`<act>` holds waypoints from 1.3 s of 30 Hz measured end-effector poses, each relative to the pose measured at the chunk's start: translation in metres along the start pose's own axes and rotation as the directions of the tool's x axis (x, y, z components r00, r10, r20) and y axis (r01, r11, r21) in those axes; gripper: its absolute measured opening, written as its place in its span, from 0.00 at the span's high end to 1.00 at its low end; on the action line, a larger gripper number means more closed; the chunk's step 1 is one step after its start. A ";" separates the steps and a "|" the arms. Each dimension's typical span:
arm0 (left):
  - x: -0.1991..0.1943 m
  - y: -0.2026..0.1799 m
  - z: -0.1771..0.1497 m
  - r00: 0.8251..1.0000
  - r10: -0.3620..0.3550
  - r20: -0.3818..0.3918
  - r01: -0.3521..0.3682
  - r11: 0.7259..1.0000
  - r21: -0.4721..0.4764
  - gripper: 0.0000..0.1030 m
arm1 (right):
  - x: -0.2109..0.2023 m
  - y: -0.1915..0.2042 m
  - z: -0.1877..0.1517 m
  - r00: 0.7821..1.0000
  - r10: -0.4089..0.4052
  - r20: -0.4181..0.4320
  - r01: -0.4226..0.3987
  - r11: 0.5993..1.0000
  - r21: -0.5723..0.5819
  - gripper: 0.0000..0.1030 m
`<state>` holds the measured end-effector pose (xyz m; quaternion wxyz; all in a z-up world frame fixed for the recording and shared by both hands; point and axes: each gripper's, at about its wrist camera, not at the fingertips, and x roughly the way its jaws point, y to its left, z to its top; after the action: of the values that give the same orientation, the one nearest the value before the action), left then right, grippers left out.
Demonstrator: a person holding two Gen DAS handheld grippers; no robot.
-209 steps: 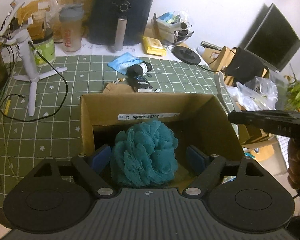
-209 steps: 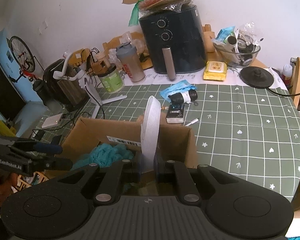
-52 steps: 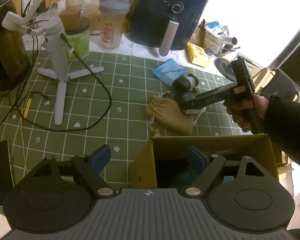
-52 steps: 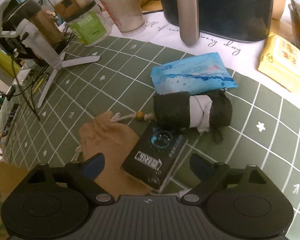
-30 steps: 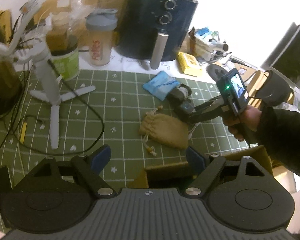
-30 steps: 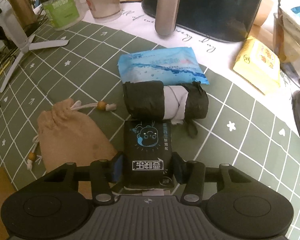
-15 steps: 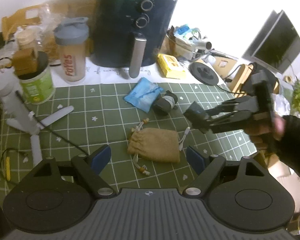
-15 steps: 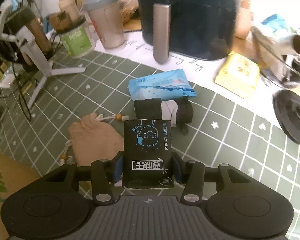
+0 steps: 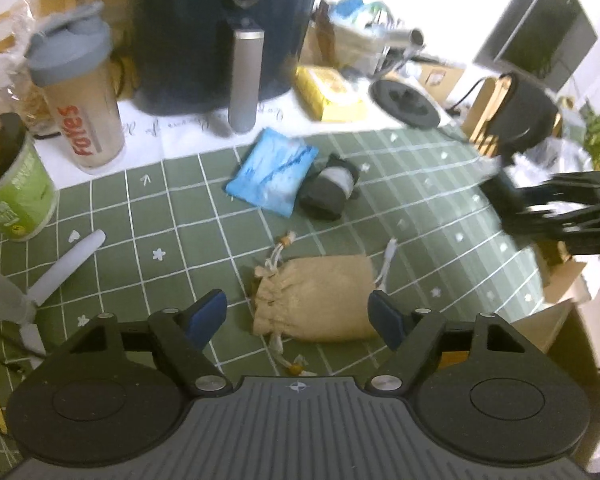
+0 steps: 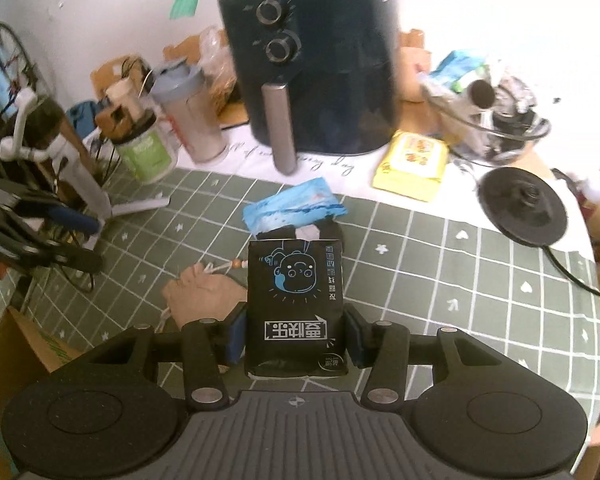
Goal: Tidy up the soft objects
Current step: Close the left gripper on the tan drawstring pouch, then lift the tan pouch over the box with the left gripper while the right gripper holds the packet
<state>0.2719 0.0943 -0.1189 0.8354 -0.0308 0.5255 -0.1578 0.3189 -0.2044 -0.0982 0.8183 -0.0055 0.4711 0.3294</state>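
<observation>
My right gripper (image 10: 294, 338) is shut on a black soft packet (image 10: 295, 304) with a blue cartoon face and holds it above the green checked cloth. My left gripper (image 9: 298, 316) is open, its blue pads on either side of a tan drawstring pouch (image 9: 320, 298) that lies on the cloth just ahead. A blue wipes pack (image 9: 270, 176) and a black-and-white rolled bundle (image 9: 330, 186) lie farther back. The pouch (image 10: 202, 294) and blue pack (image 10: 294, 208) also show in the right wrist view. The right gripper appears blurred at the right of the left wrist view (image 9: 512, 208).
A dark air fryer (image 9: 224, 32), a shaker bottle (image 9: 78, 96), a green tub (image 9: 12, 196) and a yellow pack (image 9: 330, 90) stand at the back. A white tripod leg (image 9: 66, 266) lies at left. The cardboard box's corner (image 10: 24, 350) is at lower left of the right wrist view.
My right gripper closed on the black packet and lifted it off the cloth. My left gripper moved forward from the box until the tan pouch lies between its open fingers.
</observation>
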 end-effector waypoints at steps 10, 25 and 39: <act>0.059 0.011 0.003 0.992 -0.005 -0.127 0.011 0.999 0.047 0.42 | -0.043 0.004 -0.031 0.998 -0.043 0.052 0.037 0.993 0.108 0.50; 0.105 0.012 -0.013 0.986 0.021 -0.165 0.000 0.992 0.127 0.78 | -0.072 0.003 -0.057 0.994 -0.079 0.075 0.062 0.975 0.213 0.50; 0.067 0.007 -0.010 0.998 -0.011 -0.061 0.018 0.994 0.110 0.91 | -0.072 0.008 -0.052 0.996 -0.053 0.078 0.038 0.983 0.182 0.50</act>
<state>0.2917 0.0822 -0.1830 0.8185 0.0165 0.5407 -0.1934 0.2506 -0.2530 -0.0686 0.8415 0.0713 0.4644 0.2666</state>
